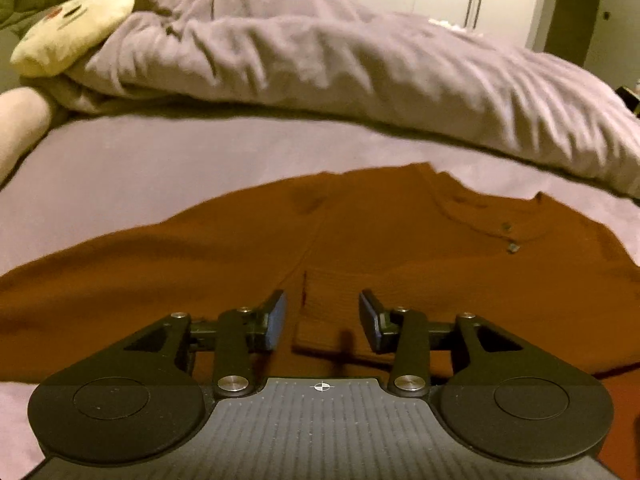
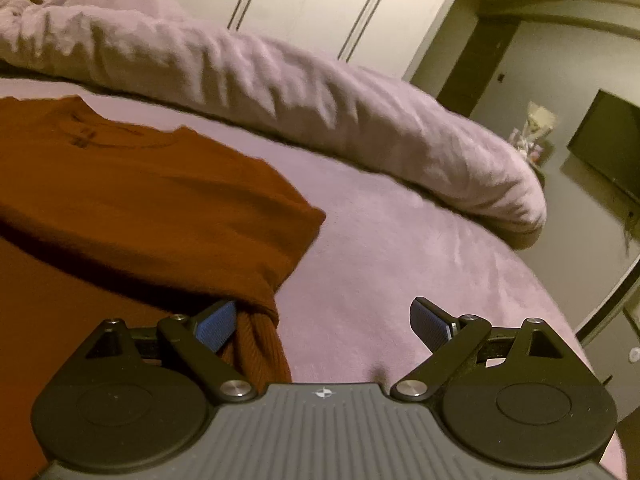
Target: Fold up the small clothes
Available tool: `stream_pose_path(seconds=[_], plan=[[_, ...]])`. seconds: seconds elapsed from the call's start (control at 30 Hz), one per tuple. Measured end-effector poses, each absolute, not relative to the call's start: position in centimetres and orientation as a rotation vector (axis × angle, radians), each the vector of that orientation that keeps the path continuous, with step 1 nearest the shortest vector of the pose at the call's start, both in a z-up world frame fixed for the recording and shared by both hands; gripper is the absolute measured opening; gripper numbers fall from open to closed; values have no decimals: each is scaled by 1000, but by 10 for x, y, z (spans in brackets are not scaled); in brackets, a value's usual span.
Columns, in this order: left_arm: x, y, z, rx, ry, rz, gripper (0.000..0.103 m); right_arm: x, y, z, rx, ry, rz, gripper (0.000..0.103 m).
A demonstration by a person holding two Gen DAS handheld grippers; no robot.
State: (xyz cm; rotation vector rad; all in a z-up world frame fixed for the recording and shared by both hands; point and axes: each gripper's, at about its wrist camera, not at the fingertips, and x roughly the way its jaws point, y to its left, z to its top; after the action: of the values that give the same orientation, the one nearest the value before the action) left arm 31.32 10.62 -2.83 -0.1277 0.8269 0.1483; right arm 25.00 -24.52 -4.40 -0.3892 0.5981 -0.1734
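Left gripper (image 1: 322, 320) stood part-open over the rust shirt (image 1: 360, 240), gripping nothing. Right gripper (image 2: 324, 328) gaped wide beside the ribbed cuff (image 2: 256, 344). Best to smooth the fold before regrasping.

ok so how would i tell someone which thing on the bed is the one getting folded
Start at the bed with the mauve sheet and the rumpled duvet heaped along its far side. On the flat sheet nearer the camera lies the rust-brown top, the only dark orange thing there, with small buttons at its neckline.
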Motion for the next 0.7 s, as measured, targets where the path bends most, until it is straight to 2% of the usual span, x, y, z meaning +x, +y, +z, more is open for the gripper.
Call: stream_pose_path(seconds=[0.1, 0.27, 0.37, 0.4, 0.43, 0.57, 0.63, 0.7], plan=[[310, 94, -28, -110, 810, 125, 57, 242, -240, -30, -346, 560, -166, 92], [321, 74, -57, -49, 889, 123, 58, 247, -213, -32, -350, 537, -82, 92], [323, 71, -68, 18, 868, 153, 58, 252, -198, -43, -391, 545, -15, 88], [324, 72, -69, 36, 867, 161, 62, 257, -194, -49, -412, 563, -2, 85], [325, 76, -70, 33, 870, 170, 67, 261, -193, -54, -430, 579, -2, 84], [316, 113, -63, -135, 873, 212, 68, 267, -198, -59, -436, 608, -48, 84], [299, 140, -57, -258, 842, 226, 81, 264, -201, -52, -415, 617, -91, 84], [275, 167, -54, -346, 804, 275, 88, 252, -208, -44, -378, 614, -115, 84]])
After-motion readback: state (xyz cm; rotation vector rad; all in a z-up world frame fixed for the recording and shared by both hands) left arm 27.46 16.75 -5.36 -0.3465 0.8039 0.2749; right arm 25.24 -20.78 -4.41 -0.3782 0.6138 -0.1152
